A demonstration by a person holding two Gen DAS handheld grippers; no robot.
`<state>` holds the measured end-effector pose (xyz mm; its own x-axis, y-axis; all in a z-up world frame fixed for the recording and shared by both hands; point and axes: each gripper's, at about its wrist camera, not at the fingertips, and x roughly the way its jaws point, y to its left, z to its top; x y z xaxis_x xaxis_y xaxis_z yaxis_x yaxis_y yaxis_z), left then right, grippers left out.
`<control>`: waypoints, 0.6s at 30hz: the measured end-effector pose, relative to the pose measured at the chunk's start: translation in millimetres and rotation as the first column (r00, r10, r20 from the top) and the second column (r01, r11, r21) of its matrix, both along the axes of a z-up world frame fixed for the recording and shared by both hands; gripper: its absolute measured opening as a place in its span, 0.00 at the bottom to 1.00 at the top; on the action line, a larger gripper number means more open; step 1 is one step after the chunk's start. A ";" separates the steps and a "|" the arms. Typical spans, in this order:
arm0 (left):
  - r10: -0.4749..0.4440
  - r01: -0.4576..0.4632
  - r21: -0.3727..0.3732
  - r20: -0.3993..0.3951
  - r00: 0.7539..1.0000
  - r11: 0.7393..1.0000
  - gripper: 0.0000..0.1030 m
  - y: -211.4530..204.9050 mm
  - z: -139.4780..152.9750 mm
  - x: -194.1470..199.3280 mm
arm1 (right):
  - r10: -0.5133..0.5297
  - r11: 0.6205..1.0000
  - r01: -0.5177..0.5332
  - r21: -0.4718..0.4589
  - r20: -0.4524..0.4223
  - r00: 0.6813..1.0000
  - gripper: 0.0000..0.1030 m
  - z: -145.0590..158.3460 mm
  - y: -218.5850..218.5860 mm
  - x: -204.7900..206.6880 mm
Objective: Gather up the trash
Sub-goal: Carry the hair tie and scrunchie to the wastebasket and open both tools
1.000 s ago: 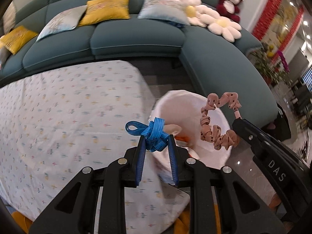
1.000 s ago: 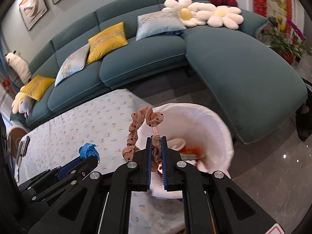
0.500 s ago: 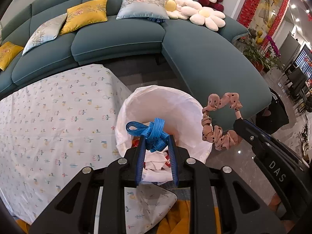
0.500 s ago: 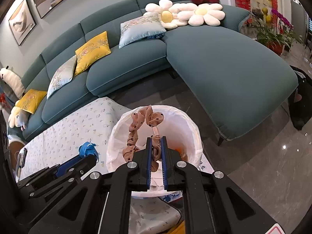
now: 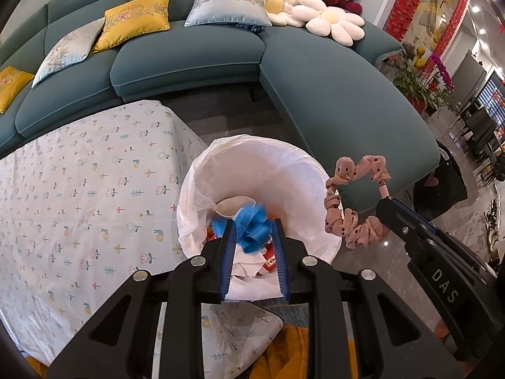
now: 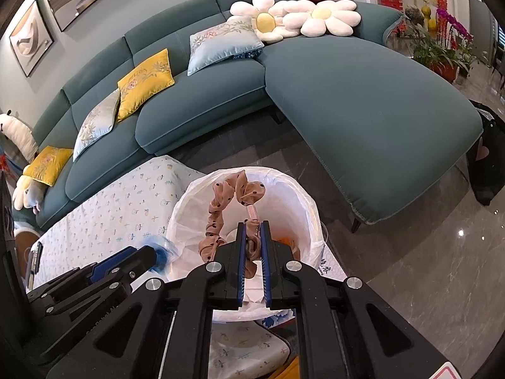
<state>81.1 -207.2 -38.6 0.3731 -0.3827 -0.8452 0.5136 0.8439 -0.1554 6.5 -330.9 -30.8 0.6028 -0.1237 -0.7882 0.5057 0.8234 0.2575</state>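
Observation:
A bin lined with a white bag point(image 5: 284, 158) point(image 6: 303, 202) stands on the floor beside the table and holds a paper cup point(image 5: 232, 206) and other litter. My left gripper point(image 5: 253, 225) is over the bin with its jaws spread; the blue ribbon point(image 5: 254, 229) is blurred between them, falling free. It shows as a blue blur in the right wrist view point(image 6: 159, 248). My right gripper point(image 6: 253, 225) is shut on a pink dotted scrunchie point(image 6: 221, 208) point(image 5: 353, 221) and holds it over the bin's rim.
A table with a flowered cloth point(image 5: 79, 195) point(image 6: 126, 208) lies left of the bin. A teal corner sofa point(image 5: 331, 94) point(image 6: 347, 101) with cushions curves behind and to the right. A dark bag point(image 6: 487, 158) stands on the glossy floor at the right.
Both grippers moved from the table edge to over the bin. My left gripper has opened and the blue ribbon is dropping out of it. The right gripper still holds the scrunchie.

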 end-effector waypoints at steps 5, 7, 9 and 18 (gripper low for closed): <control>0.013 -0.013 -0.004 0.005 1.000 1.000 0.37 0.4 0.2 2.7 | 0.005 1.000 -0.005 0.000 -0.003 1.000 0.08 -0.6 -0.8 3.9; 0.023 -0.023 -0.006 0.008 1.000 1.000 0.42 2.0 0.5 4.1 | 0.007 1.000 -0.007 -0.001 -0.004 1.000 0.08 -0.7 -0.5 5.7; 0.030 -0.030 -0.002 0.010 1.000 1.000 0.44 3.9 0.3 6.0 | 0.012 1.000 -0.012 -0.002 -0.005 1.000 0.08 -0.8 0.7 7.8; 0.086 -0.086 -0.003 0.017 0.996 0.996 0.53 24.9 0.7 14.3 | 0.053 0.999 -0.054 -0.007 -0.010 0.999 0.09 -0.7 12.1 19.0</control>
<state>95.4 -182.3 -37.9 0.4191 -0.3506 -0.8375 0.4414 0.8848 -0.1495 25.5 -318.8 -31.5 0.6006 -0.0973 -0.7936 0.4635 0.8512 0.2464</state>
